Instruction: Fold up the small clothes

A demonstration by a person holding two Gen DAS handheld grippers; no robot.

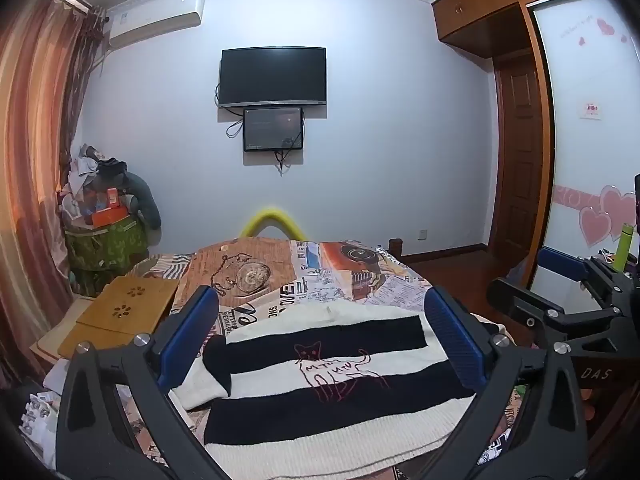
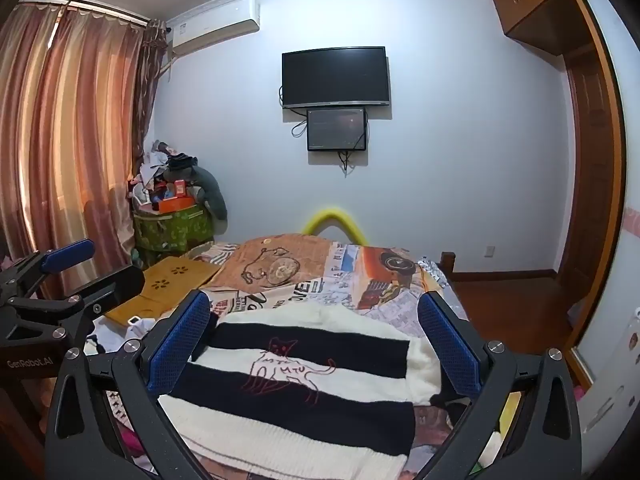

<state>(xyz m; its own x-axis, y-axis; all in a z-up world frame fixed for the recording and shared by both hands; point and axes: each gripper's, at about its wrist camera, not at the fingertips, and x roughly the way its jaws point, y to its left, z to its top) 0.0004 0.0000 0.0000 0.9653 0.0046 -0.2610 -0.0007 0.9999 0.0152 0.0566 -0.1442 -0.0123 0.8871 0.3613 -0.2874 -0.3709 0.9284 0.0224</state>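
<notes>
A small black-and-white striped sweater (image 1: pixel 320 376) with a red outline cat drawing lies flat on the bed; it also shows in the right wrist view (image 2: pixel 304 384). Its sleeves are folded in at the sides. My left gripper (image 1: pixel 320 332) is open and empty, held above the sweater's near part. My right gripper (image 2: pixel 316 340) is open and empty, also held over the sweater. The right gripper shows at the right edge of the left wrist view (image 1: pixel 560 280), and the left gripper at the left edge of the right wrist view (image 2: pixel 76 268).
The bed has a newspaper-print cover (image 1: pixel 320 268). A wooden lap tray (image 1: pixel 124 308) lies on its left side. A pile of clutter on a green bag (image 1: pixel 104 216) stands by the curtains. Wooden floor (image 2: pixel 512 304) and a wardrobe are to the right.
</notes>
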